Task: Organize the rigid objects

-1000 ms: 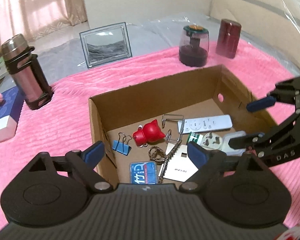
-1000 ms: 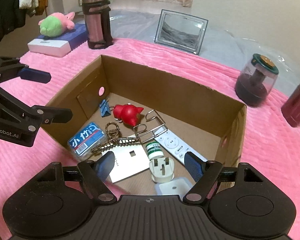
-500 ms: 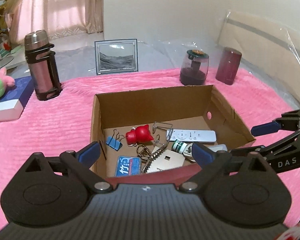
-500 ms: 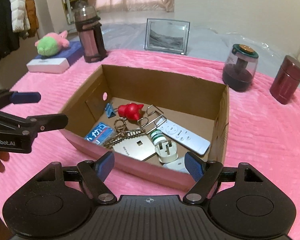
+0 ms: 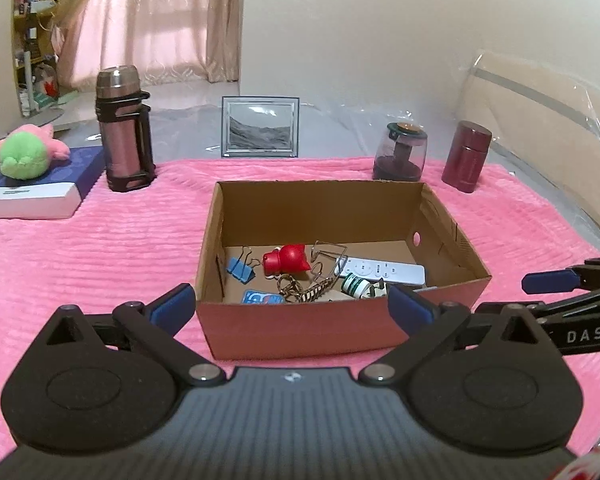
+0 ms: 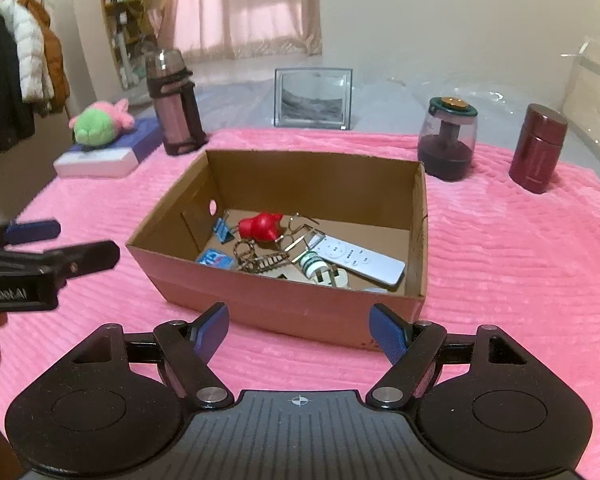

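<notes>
A cardboard box [image 5: 300, 320] [image 6: 284, 300] stands on a pink blanket. Inside lie a red figure [image 5: 286, 258] [image 6: 262, 225], a white remote [image 5: 384, 271] [image 6: 358, 258], a blue binder clip [image 5: 240, 268], a wire clip [image 5: 328, 254], a white plug [image 6: 330, 276], a small green-capped bottle [image 5: 353, 283] and a blue card [image 6: 216, 258]. My left gripper [image 5: 290, 306] is open and empty in front of the box. My right gripper [image 6: 300, 326] is open and empty, also short of the box's near wall.
Behind the box stand a steel flask [image 5: 124, 128], a picture frame [image 5: 260, 127], a dark domed jar [image 5: 400, 152] and a maroon canister [image 5: 466, 156]. A plush toy [image 5: 26, 152] lies on a book [image 5: 32, 192] at the left.
Both grippers have pulled back and up from over the box. The box now lies farther ahead in both views. Both stay open and empty.
</notes>
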`<state>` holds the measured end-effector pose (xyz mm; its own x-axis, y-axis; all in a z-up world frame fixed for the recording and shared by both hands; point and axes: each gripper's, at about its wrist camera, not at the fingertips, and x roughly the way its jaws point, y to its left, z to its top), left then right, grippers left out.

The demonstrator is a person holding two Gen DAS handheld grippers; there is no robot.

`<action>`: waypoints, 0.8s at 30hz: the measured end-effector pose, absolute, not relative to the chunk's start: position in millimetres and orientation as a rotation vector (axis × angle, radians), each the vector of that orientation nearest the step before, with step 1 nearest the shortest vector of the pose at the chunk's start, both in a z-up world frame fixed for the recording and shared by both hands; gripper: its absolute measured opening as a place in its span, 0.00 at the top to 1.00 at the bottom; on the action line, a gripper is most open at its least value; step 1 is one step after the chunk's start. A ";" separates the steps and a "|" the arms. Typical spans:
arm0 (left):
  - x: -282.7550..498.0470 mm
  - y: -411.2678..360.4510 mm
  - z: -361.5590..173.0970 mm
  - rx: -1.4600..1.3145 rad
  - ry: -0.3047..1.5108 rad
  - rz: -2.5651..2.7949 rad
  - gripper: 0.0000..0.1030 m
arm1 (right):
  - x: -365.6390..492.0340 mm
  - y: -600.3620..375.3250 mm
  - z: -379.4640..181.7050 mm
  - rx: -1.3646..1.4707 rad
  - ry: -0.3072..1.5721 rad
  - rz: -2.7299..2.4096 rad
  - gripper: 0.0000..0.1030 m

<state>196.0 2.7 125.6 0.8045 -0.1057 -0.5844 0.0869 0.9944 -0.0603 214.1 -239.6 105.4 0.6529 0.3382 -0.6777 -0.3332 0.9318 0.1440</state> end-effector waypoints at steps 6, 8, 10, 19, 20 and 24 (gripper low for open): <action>168.6 0.6 128.2 -0.021 0.593 -0.084 0.02 | 188.1 -240.2 110.6 0.051 0.728 0.382 0.28; 159.9 0.9 127.6 -0.021 0.587 -0.073 0.02 | 179.2 -241.2 110.4 0.056 0.720 0.381 0.28; 151.9 2.4 125.5 -0.029 0.589 -0.065 0.02 | 171.5 -243.8 110.7 0.065 0.711 0.377 0.28; 112.1 5.7 120.9 -0.056 0.589 -0.065 0.02 | 132.6 -259.0 101.8 0.123 0.702 0.354 0.28; 107.0 4.7 120.4 -0.052 0.588 -0.063 0.02 | 127.9 -260.8 100.1 0.134 0.705 0.351 0.28; 90.3 2.6 116.5 -0.065 0.603 -0.060 0.03 | 110.6 -266.9 95.0 0.157 0.712 0.349 0.28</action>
<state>90.3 2.6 116.5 0.8222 -0.0750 -0.5642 0.0368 0.9962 -0.0788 110.6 -266.9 95.0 0.7021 0.3655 -0.6111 -0.2593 0.9305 0.2585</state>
